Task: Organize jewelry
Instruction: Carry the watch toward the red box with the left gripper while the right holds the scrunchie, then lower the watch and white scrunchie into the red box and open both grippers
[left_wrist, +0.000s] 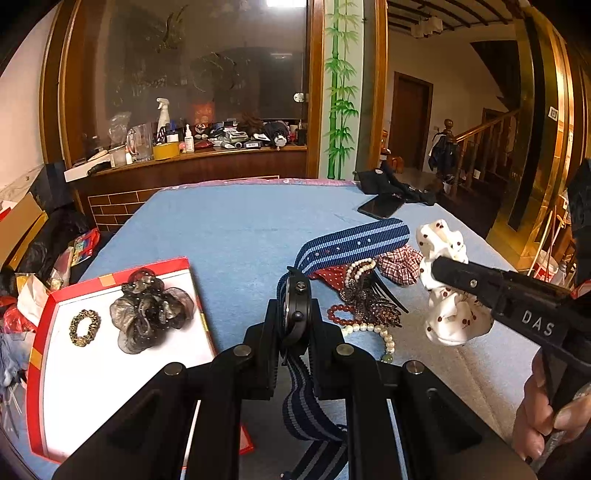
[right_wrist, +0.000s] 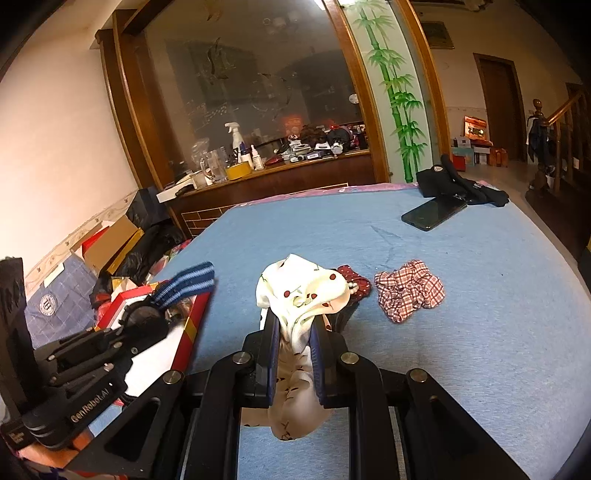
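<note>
Now the left claw (left_wrist: 295, 314) pinches a black wristwatch with a navy striped fabric strap (left_wrist: 297, 306), lifted just right of the red-rimmed white tray (left_wrist: 40, 332). Right of it, the right claw (right_wrist: 293, 332) pinches a white cherry-print fabric scrunchie (right_wrist: 303, 288) above the blue-covered table (right_wrist: 461, 332).

We are in a lived-in home: behind the blue-clothed table (left_wrist: 236, 229) stand a cluttered wooden sideboard (left_wrist: 207, 162), a brown wooden door (left_wrist: 412, 118) and a wooden stair banister (left_wrist: 484, 136).

"DAS" on right tool (left_wrist: 439, 267); "GenRobot.AI" on left tool (right_wrist: 147, 314).
</note>
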